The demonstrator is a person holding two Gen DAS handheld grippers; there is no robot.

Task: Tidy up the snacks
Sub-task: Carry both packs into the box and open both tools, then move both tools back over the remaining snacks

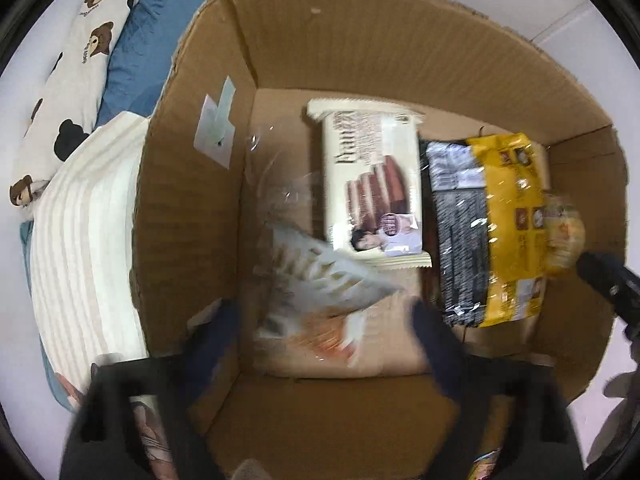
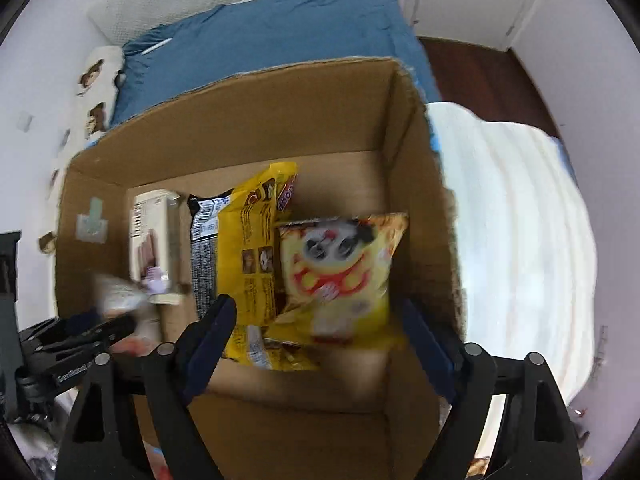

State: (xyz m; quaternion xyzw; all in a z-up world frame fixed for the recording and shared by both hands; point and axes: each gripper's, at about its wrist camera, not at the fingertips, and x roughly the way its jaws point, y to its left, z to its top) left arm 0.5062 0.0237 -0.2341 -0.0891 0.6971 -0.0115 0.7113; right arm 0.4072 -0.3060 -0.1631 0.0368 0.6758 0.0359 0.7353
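- Snack packets lie inside the cardboard box: a blurred white-and-orange packet sits between the left gripper's spread fingers, untouched by either.
- Panda-face packet lies beyond the right gripper, jaws wide, long axis pointing away from the fingers.

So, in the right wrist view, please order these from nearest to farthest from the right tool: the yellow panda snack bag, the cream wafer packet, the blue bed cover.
1. Yellow panda snack bag: right between the open right tool's fingers, in the cardboard box.
2. Cream wafer packet: on the box floor, at the left.
3. Blue bed cover: beyond the box's far wall, at the top.
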